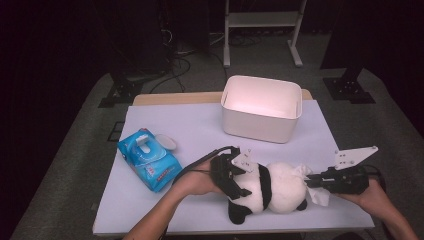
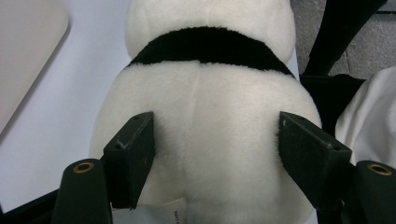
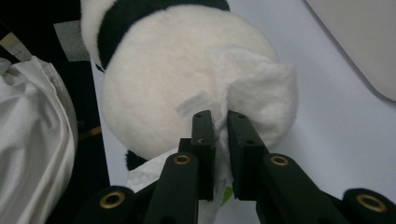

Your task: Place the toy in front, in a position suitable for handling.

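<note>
the plush black-and-white panda toy (image 1: 267, 189) lies on its side near the front edge of the desk (image 1: 200, 125), toward the front right corner, its rounded white body turned to the person's right. it seems laid flat like this so that its fur can be wiped from the side while its bulk rests on the pale desk top.

the left gripper (image 1: 231, 176) has its jaws clamped across the toy's soft body, the black pads (image 2: 133, 149) sinking into the white plush on both sides; this grip looks meant to pin the toy so that it does not slide under the rubbing. the right gripper (image 1: 314, 181) has its jaws clenched on a crumpled white wet wipe (image 3: 259, 88), which is pressed against the toy's round white end, so the wipe is likely held tight to take the pressure of cleaning.

the blue soft pack of wet wipes (image 1: 149, 159) lies near the left edge of the desk with its white flap lid open, probably left so for taking another sheet. the white rectangular plastic bin (image 1: 261, 107) stands at the back edge, well apart from the toy, perhaps ready for the used wipe.
</note>
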